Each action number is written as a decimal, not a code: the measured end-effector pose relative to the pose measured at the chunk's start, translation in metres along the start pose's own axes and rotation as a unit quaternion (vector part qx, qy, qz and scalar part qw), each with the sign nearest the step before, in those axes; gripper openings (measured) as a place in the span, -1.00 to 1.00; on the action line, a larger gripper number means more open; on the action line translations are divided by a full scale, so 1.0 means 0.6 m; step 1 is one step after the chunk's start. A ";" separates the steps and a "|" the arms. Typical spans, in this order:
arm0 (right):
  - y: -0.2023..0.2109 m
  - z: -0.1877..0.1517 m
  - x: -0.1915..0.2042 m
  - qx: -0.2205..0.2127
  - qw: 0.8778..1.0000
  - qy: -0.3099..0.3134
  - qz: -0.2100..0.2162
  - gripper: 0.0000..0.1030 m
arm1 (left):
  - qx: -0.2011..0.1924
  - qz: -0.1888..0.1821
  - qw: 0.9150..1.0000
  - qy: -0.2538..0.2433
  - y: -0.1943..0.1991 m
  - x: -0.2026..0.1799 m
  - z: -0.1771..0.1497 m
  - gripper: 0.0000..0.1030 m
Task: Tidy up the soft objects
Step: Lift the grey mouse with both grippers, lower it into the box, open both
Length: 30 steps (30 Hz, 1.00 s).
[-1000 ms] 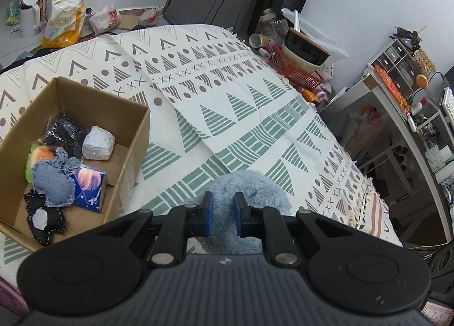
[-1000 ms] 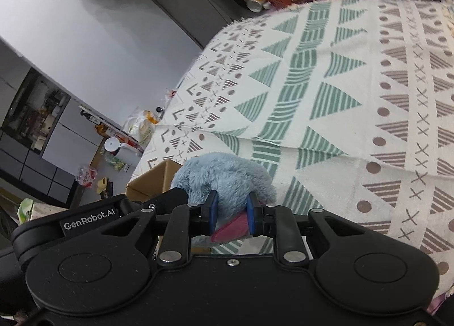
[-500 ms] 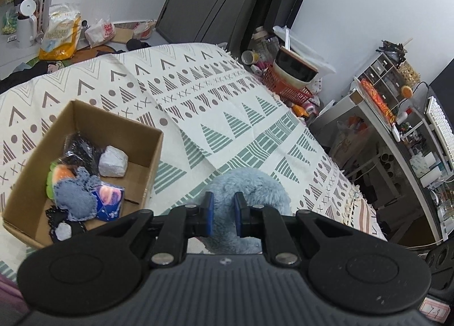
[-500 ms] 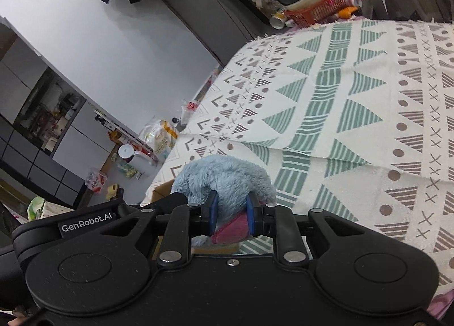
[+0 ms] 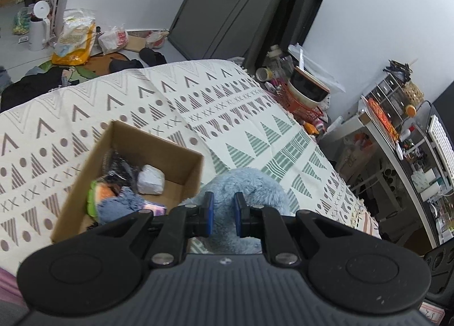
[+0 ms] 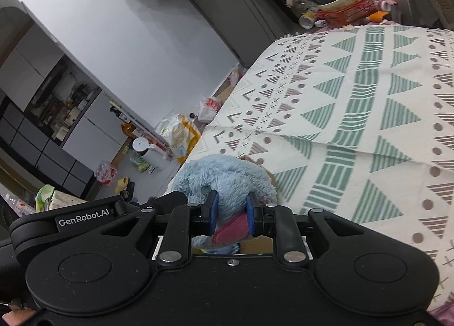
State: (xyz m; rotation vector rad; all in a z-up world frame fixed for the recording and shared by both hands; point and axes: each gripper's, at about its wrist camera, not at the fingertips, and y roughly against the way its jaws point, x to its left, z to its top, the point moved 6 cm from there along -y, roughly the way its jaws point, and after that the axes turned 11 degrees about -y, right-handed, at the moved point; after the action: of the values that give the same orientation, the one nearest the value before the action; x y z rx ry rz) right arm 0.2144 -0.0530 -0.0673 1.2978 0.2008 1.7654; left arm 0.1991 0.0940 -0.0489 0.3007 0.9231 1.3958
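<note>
Both grippers are clenched on the same fluffy pale-blue plush toy (image 5: 249, 187), which hangs between them above the cream bedspread with green and brown triangle print (image 5: 176, 110). In the left wrist view the left gripper (image 5: 222, 214) pinches a fold of the blue fur between its blue pads, jaws drawn close together. In the right wrist view the right gripper (image 6: 231, 214) grips the toy (image 6: 227, 175) at a part where a dark pink fabric piece (image 6: 231, 231) shows between its jaws.

The open brown cardboard box (image 5: 195, 167) sits on the bedspread at about ten o'clock from the left gripper, its near right wall just beside the toy. Inside lie a grey-white lump (image 5: 150, 182), a blue fuzzy item (image 5: 119, 207), an orange-and-green soft piece (image 5: 98, 195) and a black crinkled bundle (image 5: 119, 164), which fill much of the floor; the corner toward the toy looks barest.

The coming move appears to turn on that offset: the toy must travel leftward, toward ten o'clock, over the box wall. The left gripper is the nearer to the box, so it would likely lead. From the right wrist view only a sliver of cardboard shows behind the toy at about twelve o'clock, so how far the toy overlaps the rim cannot be told.
</note>
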 end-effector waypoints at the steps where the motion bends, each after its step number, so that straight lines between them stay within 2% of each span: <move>1: -0.005 -0.003 0.005 0.003 1.000 0.001 0.000 -0.61 | 0.000 0.001 1.000 0.002 0.001 0.008 0.001 -0.74; 12: -0.059 -0.052 0.045 0.042 0.999 0.032 -0.011 -0.61 | 0.018 0.009 0.999 0.031 -0.003 0.093 -0.011 -0.74; 22: -0.096 -0.092 0.043 0.070 0.995 0.051 -0.040 -0.59 | 0.050 0.017 0.997 0.062 -0.032 0.140 -0.046 -0.74; 30: -0.111 -0.111 0.035 0.100 0.992 0.053 -0.049 -0.51 | 0.079 0.032 0.992 0.092 -0.059 0.164 -0.078 -0.74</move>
State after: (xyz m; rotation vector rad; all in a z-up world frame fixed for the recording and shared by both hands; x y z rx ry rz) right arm 0.1962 0.0248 -0.1212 1.3100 0.5053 1.7657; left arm 0.1820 0.1625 -0.1392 0.3263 1.1886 1.4302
